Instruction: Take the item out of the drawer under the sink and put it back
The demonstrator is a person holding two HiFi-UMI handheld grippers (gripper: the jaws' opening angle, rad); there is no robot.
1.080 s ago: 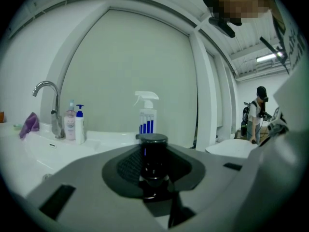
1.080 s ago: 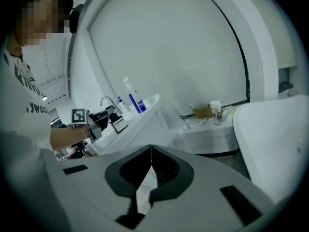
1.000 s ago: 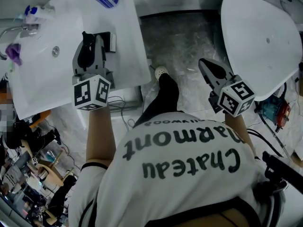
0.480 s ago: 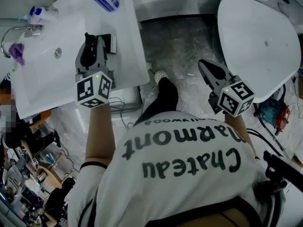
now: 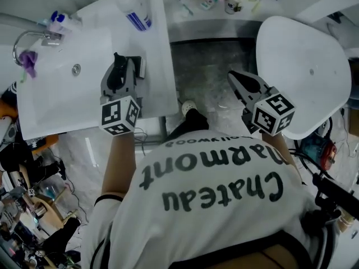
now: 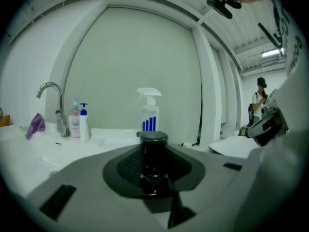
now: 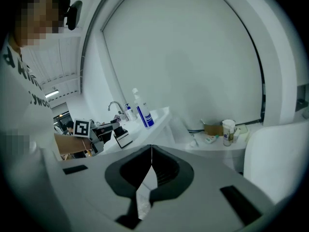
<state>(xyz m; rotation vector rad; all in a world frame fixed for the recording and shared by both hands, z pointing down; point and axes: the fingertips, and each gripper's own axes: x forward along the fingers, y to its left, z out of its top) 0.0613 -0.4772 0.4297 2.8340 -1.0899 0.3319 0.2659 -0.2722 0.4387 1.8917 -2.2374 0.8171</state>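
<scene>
head view: above the person's shoulders, steeply down on sink (image 5: 56,100) and floor | left gripper view: rides the left gripper (image 5: 119,66), low over the sink top, facing the wall (very near) | right gripper view: rides the right gripper (image 5: 234,77), looks leftward from farther off | shared by all: spray bottle (image 7: 144,111), faucet (image 6: 60,111)

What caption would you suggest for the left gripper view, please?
Left gripper holds a dark bottle; spray bottle stands behind.
</scene>
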